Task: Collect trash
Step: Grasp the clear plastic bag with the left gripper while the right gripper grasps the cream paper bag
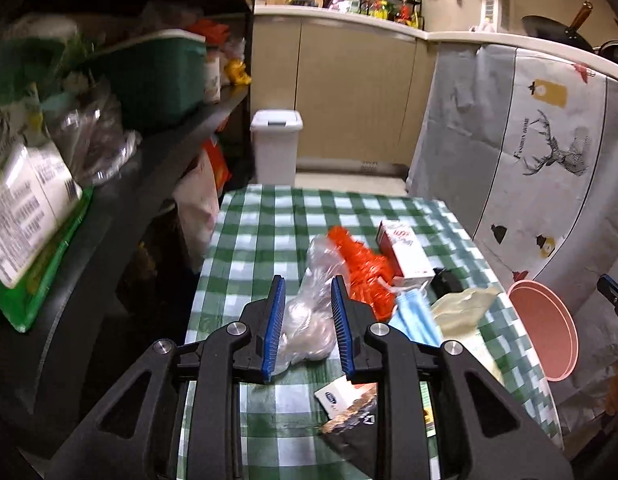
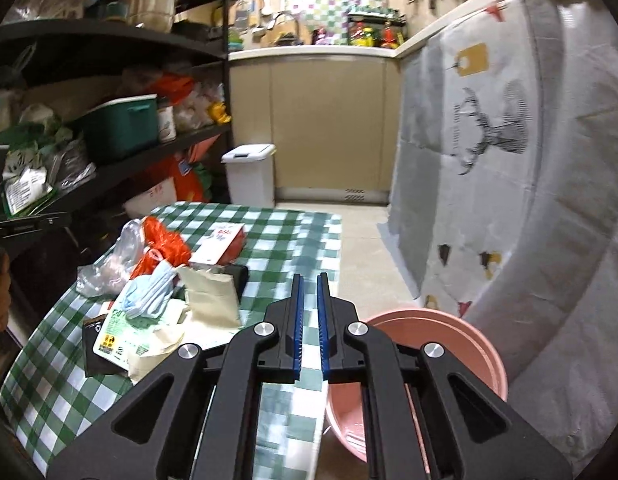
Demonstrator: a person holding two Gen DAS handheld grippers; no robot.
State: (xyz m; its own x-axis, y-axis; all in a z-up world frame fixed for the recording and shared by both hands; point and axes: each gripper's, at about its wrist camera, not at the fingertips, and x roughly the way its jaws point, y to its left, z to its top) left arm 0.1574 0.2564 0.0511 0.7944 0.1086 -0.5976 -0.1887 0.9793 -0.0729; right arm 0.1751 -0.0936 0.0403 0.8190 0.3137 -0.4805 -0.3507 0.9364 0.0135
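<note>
A pile of trash lies on the green checked table (image 1: pixel 261 240). A crumpled clear plastic bag (image 1: pixel 309 320) sits between the blue pads of my left gripper (image 1: pixel 307 286), which is open around it, not closed. Beside it lie an orange net bag (image 1: pixel 361 268), a red and white carton (image 1: pixel 405 248), a blue face mask (image 1: pixel 415 316) and a beige pouch (image 1: pixel 465 308). A pink basin (image 2: pixel 425 332) stands beside the table at the right. My right gripper (image 2: pixel 310 284) is nearly shut and empty, above the table edge near the basin. The pile also shows in the right wrist view, with the clear bag (image 2: pixel 109 268) at its left.
A black shelf rack (image 1: pixel 149 152) full of goods stands close along the table's left. A white lidded bin (image 1: pixel 276 148) stands on the floor beyond the table. A cloth-covered appliance (image 2: pixel 489 168) is at the right. A snack wrapper (image 1: pixel 349 400) lies under my left gripper.
</note>
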